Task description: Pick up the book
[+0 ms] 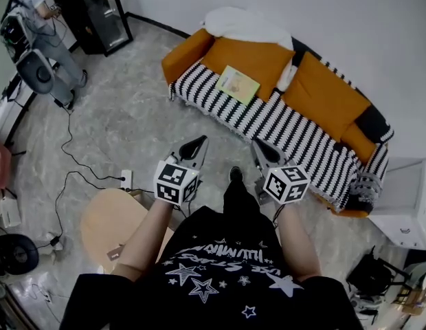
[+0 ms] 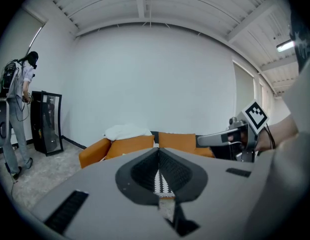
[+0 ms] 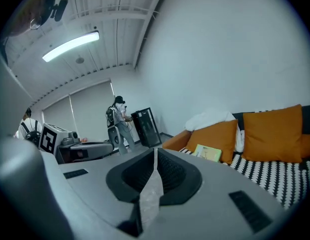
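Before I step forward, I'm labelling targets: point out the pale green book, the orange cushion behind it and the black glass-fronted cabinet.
pale green book [image 1: 238, 83]: head view, middle of its cover.
orange cushion [image 1: 251, 55]: head view, centre of its face.
black glass-fronted cabinet [image 3: 145, 127]: right gripper view, its glass front.

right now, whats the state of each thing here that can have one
book, closed, on the sofa seat against an orange cushion, not held
left gripper, shut, empty, short of the sofa
right gripper, shut, empty, short of the sofa
striped cover, spread over the sofa seat
white blanket, bunched on the sofa back
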Demonstrator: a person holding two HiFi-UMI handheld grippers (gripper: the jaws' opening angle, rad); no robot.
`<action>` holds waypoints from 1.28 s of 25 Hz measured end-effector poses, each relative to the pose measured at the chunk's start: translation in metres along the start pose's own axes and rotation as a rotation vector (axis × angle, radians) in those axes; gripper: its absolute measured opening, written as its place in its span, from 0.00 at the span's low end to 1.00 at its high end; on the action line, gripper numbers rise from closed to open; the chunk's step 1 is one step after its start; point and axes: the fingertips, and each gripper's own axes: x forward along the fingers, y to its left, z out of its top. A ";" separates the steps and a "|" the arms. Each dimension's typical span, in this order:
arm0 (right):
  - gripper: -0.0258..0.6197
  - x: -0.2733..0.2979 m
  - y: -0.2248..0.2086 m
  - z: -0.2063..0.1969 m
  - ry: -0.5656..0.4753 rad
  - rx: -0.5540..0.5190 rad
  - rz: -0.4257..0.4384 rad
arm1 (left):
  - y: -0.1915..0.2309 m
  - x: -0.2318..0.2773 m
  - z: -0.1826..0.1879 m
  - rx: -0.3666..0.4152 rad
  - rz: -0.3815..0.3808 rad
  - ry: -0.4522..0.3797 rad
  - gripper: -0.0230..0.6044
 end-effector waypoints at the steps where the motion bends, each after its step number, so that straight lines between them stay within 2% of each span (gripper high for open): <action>1: 0.10 0.003 -0.006 0.001 0.002 -0.004 -0.008 | 0.001 0.004 0.002 0.005 -0.001 0.002 0.05; 5: 0.10 0.018 -0.028 0.010 0.000 -0.016 -0.029 | 0.012 0.022 0.004 0.004 0.014 0.010 0.05; 19: 0.10 0.094 -0.114 0.043 0.065 0.050 -0.004 | 0.057 0.098 0.018 -0.040 0.093 0.071 0.05; 32: 0.10 0.141 -0.218 0.089 0.063 0.082 -0.024 | 0.083 0.171 0.041 -0.045 0.164 0.087 0.05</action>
